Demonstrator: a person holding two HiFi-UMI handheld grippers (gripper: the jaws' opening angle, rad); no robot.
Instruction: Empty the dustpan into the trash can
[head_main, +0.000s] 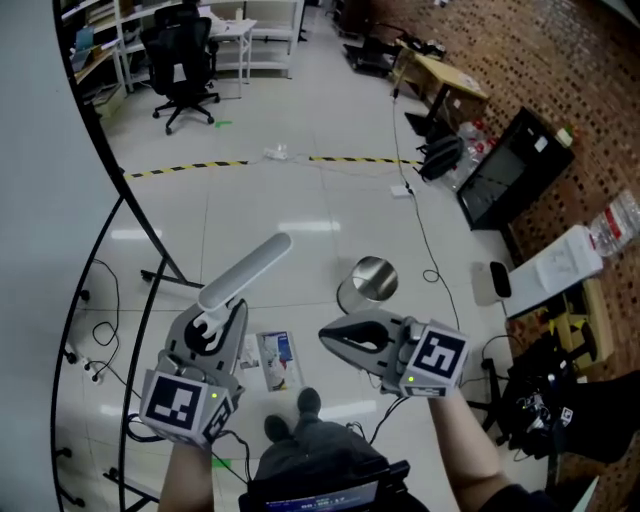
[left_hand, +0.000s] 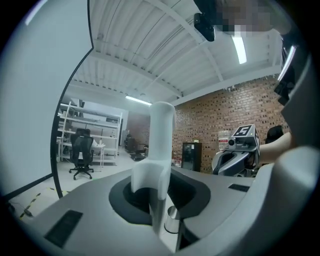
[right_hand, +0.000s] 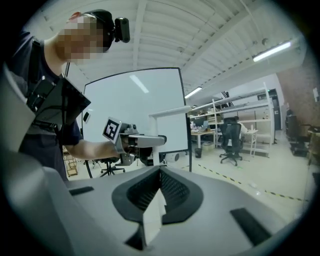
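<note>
Pale glossy tile floor (head_main: 300, 200), workshop room. Steel trash can (head_main: 368, 283) upright on bare tile, round and shiny.

Beyond trash can: black-and-yellow tape line (head_main: 200, 166) across floor, then black office chair (head_main: 183, 60) and white shelving (left_hand: 100, 117).
Right of trash can: brick wall (head_main: 560, 60), dark monitor (head_main: 510, 170) leaning at its foot, cable (head_main: 425, 230) trailing over tile toward trash can.
Far left of trash can: white board (head_main: 40, 250) on black curved frame.
Near side and left of trash can: flat printed packet (head_main: 277, 360) lying on tile.

Left gripper (head_main: 222, 318): near side and left of trash can, held above floor. Jaws partly closed, clamped on forked base of white dustpan handle (head_main: 245, 272). Handle smooth, white, rounded at free end; slants away from gripper, tip left of trash can and apart from it. Pan part not made out in any view. Trash can glimpsed low between jaws in left gripper view.

Right gripper (head_main: 330, 337): on near side of trash can, close to it, pointing toward left gripper. Jaws shut, tips meeting. Pale sliver (right_hand: 152, 220) between ribbed pads behind tips; cannot tell whether a held thing or floor showing through.
</note>
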